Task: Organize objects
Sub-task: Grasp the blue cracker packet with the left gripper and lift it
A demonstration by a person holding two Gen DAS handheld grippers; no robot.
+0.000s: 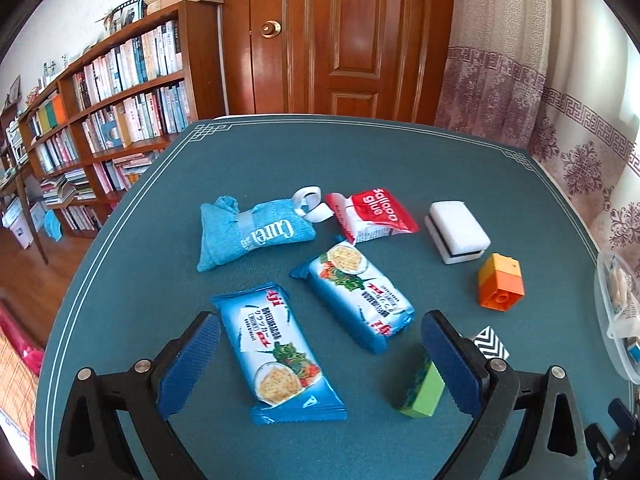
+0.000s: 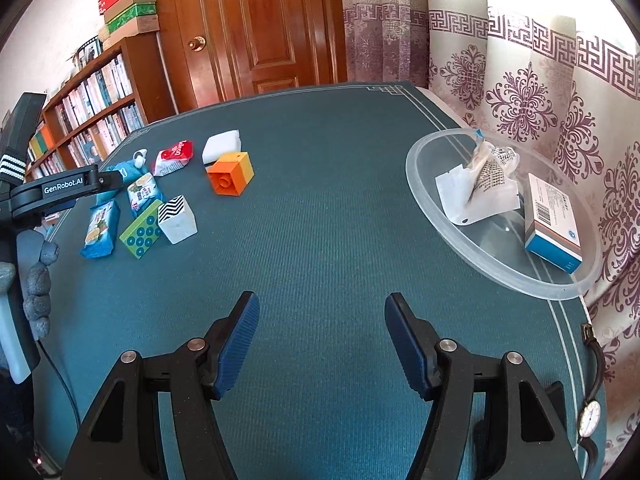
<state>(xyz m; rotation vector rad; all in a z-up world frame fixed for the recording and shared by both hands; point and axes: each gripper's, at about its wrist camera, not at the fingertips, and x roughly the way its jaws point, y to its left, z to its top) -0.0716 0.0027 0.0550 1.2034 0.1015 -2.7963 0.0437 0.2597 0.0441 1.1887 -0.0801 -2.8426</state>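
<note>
From my left wrist view, the clear round plastic tub (image 1: 616, 320) is cut off by the right edge, so I can't make out its contents there. My left claw's right blue pad (image 1: 450, 364) hides most of the black-and-white zigzag cube (image 1: 491, 344) and part of the green dotted block (image 1: 420, 394). In the right wrist view, the leather-strapped wristwatch (image 2: 590, 416) runs out past the bench (image 2: 320, 200) edge, and the small print on the blue-and-white carton (image 2: 554, 224) is unreadable.
</note>
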